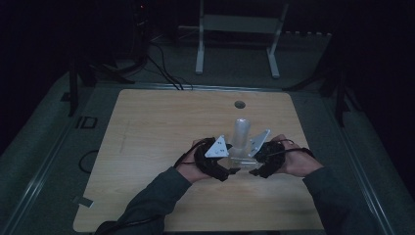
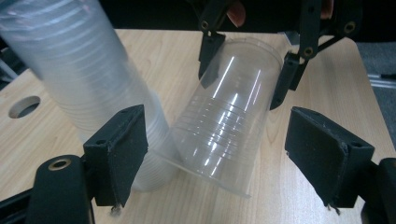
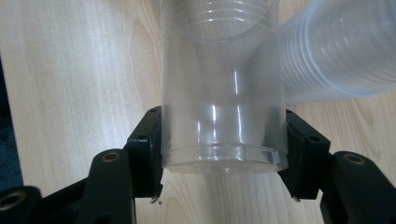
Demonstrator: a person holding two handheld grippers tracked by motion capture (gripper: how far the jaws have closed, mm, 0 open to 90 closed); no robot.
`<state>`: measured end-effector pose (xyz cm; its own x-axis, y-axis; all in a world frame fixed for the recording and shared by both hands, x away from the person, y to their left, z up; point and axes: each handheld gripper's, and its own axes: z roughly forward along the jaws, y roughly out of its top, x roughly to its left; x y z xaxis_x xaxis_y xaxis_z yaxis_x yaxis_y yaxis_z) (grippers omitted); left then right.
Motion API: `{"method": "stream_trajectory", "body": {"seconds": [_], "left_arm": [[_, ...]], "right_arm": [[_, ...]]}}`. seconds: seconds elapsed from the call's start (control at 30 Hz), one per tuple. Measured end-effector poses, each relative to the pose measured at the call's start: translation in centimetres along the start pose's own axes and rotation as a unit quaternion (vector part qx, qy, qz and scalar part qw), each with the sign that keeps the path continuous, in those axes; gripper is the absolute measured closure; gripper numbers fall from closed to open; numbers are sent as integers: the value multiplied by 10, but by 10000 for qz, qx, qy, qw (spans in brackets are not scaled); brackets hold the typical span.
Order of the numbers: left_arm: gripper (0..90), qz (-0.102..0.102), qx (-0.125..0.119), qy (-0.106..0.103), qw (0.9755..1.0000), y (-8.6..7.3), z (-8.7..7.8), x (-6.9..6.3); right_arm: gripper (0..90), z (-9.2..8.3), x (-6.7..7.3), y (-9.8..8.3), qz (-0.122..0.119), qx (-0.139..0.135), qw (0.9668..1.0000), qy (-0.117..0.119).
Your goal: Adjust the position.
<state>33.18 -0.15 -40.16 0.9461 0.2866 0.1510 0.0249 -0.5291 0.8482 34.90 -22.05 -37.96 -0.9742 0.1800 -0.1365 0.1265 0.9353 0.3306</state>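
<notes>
Right tool (image 3: 224,140): clenched on a single clear plastic cup (image 3: 223,107). In the right gripper view the two black jaws press against opposite sides of the cup just behind its rolled rim, with the rim nearest the camera and the cup body running away from it. The cup is tilted, not upright; its far end lies against the base of the cup stack (image 3: 336,51).

Left tool (image 2: 217,154): released. In the left gripper view its jaws stand apart on either side of the cup (image 2: 224,126), and neither pad touches the cup wall. The left jaw sits in front of the lower part of the stack (image 2: 79,70); whether it touches the stack cannot be told. The right tool (image 2: 243,81) shows here from the far side, its jaws clamped on the cup's upper end.

Stack: a tall column of nested clear cups, ribbed by their rims, standing on the wooden table (image 1: 147,142) near its middle. In the high view the stack (image 1: 241,134) rises between the two tools, with the left tool (image 1: 230,169) and the right tool (image 1: 252,171) meeting just in front of its base. The held cup is hard to make out in this dim view.

A round cable hole (image 1: 239,104) lies in the table beyond the stack. A white frame (image 1: 235,34) stands on the floor behind the table.
</notes>
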Motion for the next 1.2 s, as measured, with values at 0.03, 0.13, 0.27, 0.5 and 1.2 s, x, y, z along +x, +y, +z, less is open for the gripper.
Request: {"method": "stream_trajectory", "body": {"seconds": [0.03, 0.13, 0.27, 0.5, 1.2], "left_arm": [[216, -5, -13, 4, 10000, 0, -1, 0], [215, -56, -58, 79, 9999, -2, -7, 3], [208, -137, -81, 134, 9998, -5, -11, 6], [189, -385, -255, 173, 9988, -12, -22, 14], [195, -673, -282, 213, 9971, -18, -26, 20]], "right_arm": [[413, 0, 0, -1, 31, -10, 10000, -20], [414, 0, 0, -3, 58, -126, 9999, -89], [414, -2, 1, -5, 94, -219, 9996, -133], [414, -10, 2, -12, 222, -635, 9971, -344], [415, -18, 8, -29, 663, -1600, 9824, -700]]}}
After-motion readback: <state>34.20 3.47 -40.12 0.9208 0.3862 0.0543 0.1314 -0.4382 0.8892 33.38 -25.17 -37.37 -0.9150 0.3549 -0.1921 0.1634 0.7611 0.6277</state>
